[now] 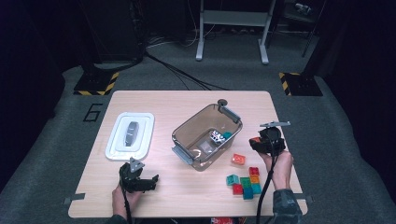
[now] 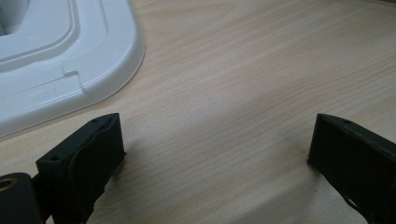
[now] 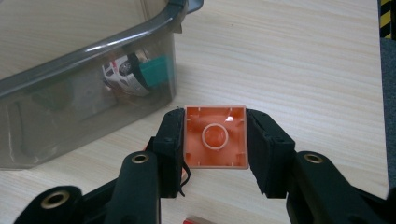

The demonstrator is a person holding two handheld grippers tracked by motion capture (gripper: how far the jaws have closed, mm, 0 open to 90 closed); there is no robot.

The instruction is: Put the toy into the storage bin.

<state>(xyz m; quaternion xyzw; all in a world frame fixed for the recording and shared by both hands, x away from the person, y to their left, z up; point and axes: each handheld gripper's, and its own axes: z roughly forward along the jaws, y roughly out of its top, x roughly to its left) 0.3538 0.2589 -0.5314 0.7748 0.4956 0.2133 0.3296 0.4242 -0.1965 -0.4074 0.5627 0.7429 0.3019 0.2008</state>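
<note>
Right gripper [image 3: 215, 140] clamps an orange brick [image 3: 215, 136] just beside the clear bin [image 1: 187, 126].

The brick sits between both pads, hollow underside toward the camera, lifted off the table [image 1: 187, 100] by the bin's near corner. Inside the bin lie a small toy car [image 3: 125, 74] and a teal brick [image 3: 155, 70]. Well away from the bin, the left gripper [image 2: 215, 149] hovers with jaws wide and bare near the white lid [image 2: 60, 60]; loose bricks [image 1: 244, 182] lie in front of the bin.

A light wooden table [image 1: 154, 200] stands on grey carpet [image 1: 60, 140] in a dark room, a metal frame [image 1: 232, 18] behind.
</note>
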